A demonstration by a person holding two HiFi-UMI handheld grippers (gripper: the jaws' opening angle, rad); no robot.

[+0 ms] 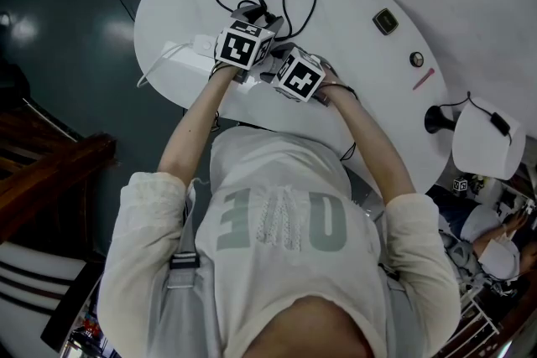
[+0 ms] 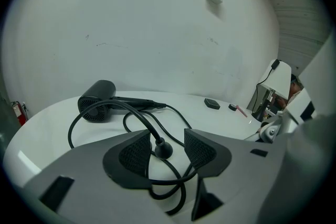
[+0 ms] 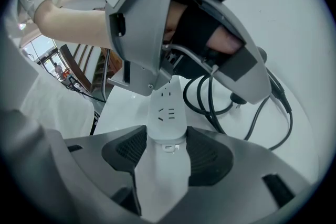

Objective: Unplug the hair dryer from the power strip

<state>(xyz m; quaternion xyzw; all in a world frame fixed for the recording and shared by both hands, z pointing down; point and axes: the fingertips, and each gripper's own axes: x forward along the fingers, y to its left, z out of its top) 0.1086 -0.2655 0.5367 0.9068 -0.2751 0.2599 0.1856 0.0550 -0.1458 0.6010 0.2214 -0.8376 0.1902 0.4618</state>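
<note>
Seemingly free of its socket, the hair dryer's (image 2: 97, 101) plug (image 2: 163, 150) lay on the table (image 2: 47, 128) between the left gripper's (image 2: 167, 140) parted jaws. Light and rigid, it was best pinched by the body, not the limp cord (image 2: 137, 114). The right gripper (image 3: 167, 147) clamped the power strip (image 3: 167, 113).

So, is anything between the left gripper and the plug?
Nothing visible. The plug lies right between the left gripper's open jaws, with only its own cord looping underneath.
</note>
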